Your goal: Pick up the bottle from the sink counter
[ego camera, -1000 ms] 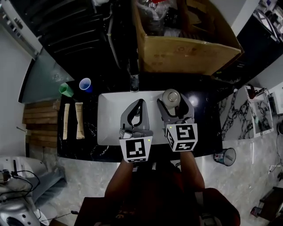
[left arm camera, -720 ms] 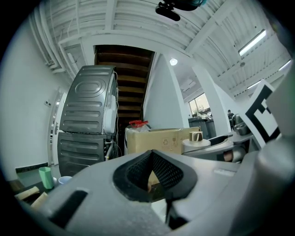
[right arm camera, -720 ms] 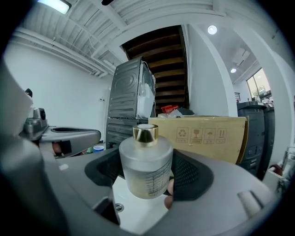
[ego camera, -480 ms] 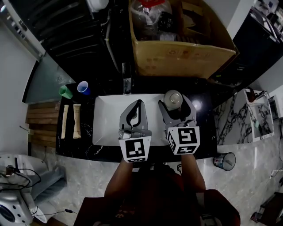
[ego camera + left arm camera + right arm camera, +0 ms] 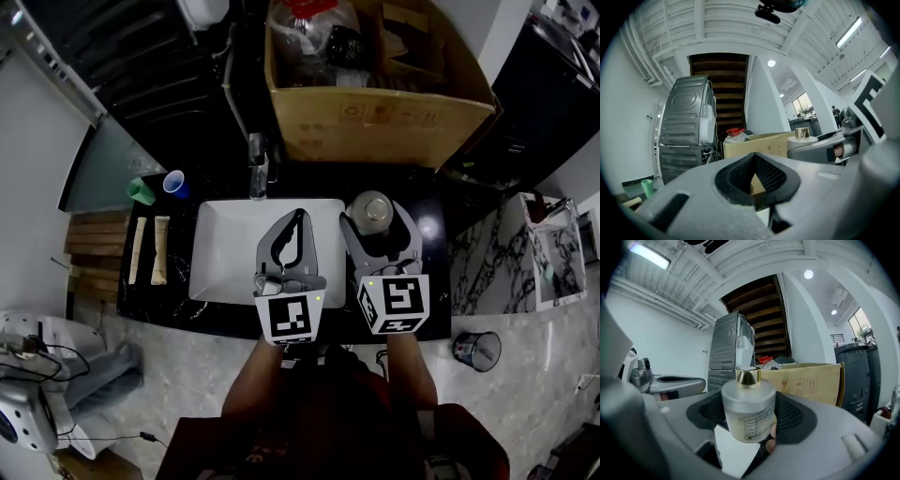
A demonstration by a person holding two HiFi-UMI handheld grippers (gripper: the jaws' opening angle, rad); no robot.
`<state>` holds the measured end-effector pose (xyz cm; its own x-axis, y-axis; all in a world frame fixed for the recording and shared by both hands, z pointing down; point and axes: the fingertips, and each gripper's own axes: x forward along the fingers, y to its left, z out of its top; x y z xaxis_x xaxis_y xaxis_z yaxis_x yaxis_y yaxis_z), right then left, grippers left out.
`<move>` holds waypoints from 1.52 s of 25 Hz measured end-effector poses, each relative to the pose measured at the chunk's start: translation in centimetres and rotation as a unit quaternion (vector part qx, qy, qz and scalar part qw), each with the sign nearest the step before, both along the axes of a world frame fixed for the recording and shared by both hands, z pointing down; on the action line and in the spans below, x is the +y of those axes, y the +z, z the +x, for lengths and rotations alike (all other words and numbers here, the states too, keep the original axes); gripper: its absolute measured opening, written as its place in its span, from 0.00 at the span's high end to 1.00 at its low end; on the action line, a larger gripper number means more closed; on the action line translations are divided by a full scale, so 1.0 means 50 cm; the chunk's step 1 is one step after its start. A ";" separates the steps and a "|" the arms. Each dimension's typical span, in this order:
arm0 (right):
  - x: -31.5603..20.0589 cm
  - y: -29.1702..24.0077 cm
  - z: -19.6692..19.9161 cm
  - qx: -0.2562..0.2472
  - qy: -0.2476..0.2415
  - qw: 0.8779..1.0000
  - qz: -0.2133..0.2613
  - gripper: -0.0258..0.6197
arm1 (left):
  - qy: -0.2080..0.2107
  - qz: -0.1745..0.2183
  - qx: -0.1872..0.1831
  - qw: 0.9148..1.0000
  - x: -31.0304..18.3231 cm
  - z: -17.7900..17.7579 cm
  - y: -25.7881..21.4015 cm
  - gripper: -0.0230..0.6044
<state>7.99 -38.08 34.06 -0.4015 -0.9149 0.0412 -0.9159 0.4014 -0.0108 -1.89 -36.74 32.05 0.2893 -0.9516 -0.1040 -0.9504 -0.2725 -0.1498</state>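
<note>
I have one bottle [image 5: 749,405]: frosted glass, a gold cap, a printed label on its lower half. It stands upright between the jaws of the right gripper [image 5: 750,416], whose two dark pads are clamped on its sides. From the head view it shows as a pale round top over the black counter [image 5: 159,298], just beside the right edge of the sink [image 5: 220,253]. I cannot tell from any view whether its base is clear of the counter.

My left gripper [image 5: 754,158] carries nothing. Its two tips are together, and only a loop of padding gapes behind them. In the head view it sits over the white basin, beside the right gripper and apart from it.

Further out I count one tap [image 5: 258,161] at the back rim of the sink. Left of the sink are two cups, one green [image 5: 141,190] and one blue [image 5: 174,183], just beside each other, and two pale tubes [image 5: 159,250] lying side by side. One open cardboard box [image 5: 375,117] stands behind the counter. One small bin [image 5: 475,350] sits on the floor at the right.
</note>
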 end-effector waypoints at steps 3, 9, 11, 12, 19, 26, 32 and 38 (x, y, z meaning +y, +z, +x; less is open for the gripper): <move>0.011 -0.007 0.012 -0.009 -0.011 1.000 0.003 0.45 | -0.009 0.011 0.000 1.000 0.009 0.016 -0.016 0.96; 0.032 -0.032 0.017 -0.020 -0.014 1.000 0.020 0.45 | -0.012 0.027 0.005 1.000 0.019 0.017 -0.045 0.96; 0.033 -0.041 0.011 -0.017 -0.010 0.999 0.026 0.45 | -0.010 0.033 0.009 0.999 0.021 0.009 -0.054 0.96; 0.034 -0.046 0.008 -0.016 -0.007 0.999 0.029 0.45 | -0.008 0.034 0.010 0.999 0.021 0.005 -0.056 0.96; 0.035 -0.074 -0.012 -0.012 0.010 0.998 0.053 0.45 | 0.003 0.046 0.015 0.999 0.014 -0.024 -0.068 0.96; 0.031 -0.093 -0.031 -0.008 0.016 0.998 0.066 0.45 | 0.005 0.058 0.018 0.998 0.010 -0.046 -0.087 0.96; 0.031 -0.099 -0.036 -0.006 0.024 0.997 0.074 0.45 | 0.011 0.059 0.020 0.998 0.007 -0.053 -0.086 0.96; 0.031 -0.099 -0.038 0.000 0.030 0.997 0.075 0.45 | 0.015 0.057 0.028 0.998 0.007 -0.055 -0.087 0.96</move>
<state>6.09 -36.52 29.12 -0.3459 -0.9332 -0.0972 -0.9382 0.3429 0.0460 -4.65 -36.37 27.71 0.3078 -0.9240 -0.2268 -0.9499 -0.2847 -0.1290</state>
